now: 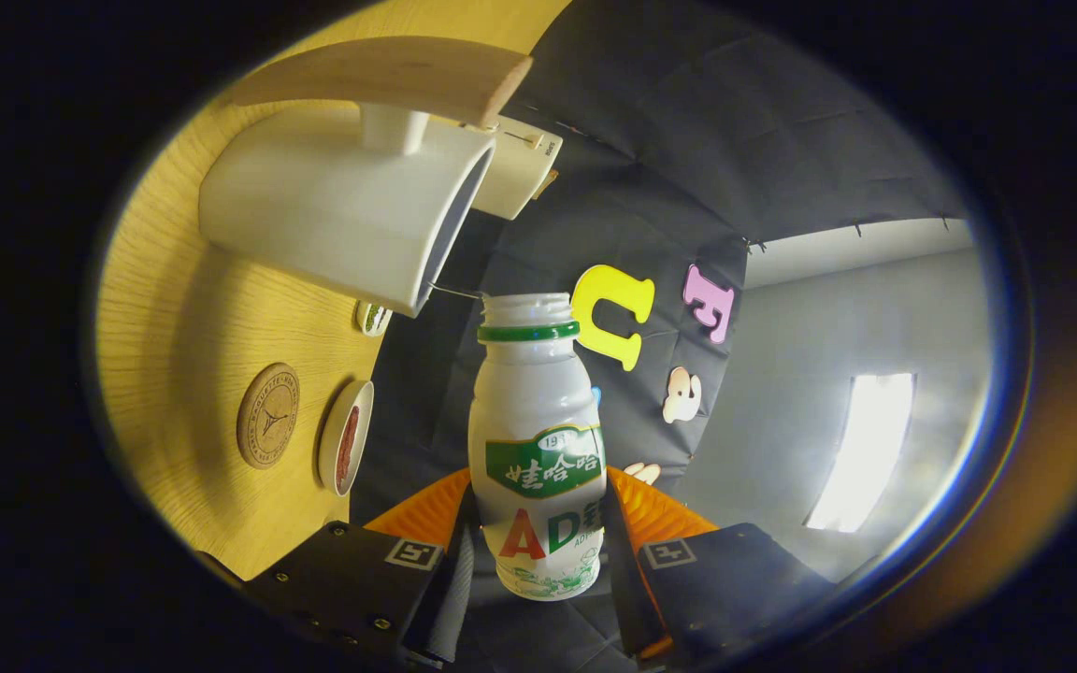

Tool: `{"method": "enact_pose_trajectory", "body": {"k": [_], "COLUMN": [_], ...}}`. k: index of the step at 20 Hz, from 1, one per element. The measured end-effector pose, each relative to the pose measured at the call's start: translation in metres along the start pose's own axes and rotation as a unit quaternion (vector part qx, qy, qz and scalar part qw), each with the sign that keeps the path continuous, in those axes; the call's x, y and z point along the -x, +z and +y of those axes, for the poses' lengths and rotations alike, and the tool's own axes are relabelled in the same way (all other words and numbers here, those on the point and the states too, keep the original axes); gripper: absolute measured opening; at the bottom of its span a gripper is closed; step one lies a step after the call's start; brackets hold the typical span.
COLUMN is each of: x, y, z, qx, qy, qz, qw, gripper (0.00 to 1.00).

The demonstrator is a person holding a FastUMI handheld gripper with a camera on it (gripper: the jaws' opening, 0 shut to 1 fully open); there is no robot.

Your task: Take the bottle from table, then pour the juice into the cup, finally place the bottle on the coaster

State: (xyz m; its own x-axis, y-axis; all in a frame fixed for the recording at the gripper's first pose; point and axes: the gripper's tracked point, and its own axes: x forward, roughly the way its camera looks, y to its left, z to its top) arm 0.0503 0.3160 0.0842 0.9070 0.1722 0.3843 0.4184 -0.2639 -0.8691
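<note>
— Between your fingers (pixel 538 542) sits the bottle (pixel 536 449), both clamped on its lower body, mouth open beside the cup (pixel 342 210) rim.

— Will it slip?

— Probably: thin, light plastic, so grip the waist gently. You can't see inside the cup; the coaster (pixel 268 416) lies bare on the table (pixel 165 318).
</note>
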Motion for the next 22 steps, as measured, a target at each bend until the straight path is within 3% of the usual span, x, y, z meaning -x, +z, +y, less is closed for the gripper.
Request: {"method": "enact_pose_trajectory", "body": {"k": [22], "x": [-0.0005], "y": [0.0039], "z": [-0.0063], "qx": [0.041], "qy": [-0.022], "qz": [-0.026], "qw": [0.999], "gripper": [0.63]}}
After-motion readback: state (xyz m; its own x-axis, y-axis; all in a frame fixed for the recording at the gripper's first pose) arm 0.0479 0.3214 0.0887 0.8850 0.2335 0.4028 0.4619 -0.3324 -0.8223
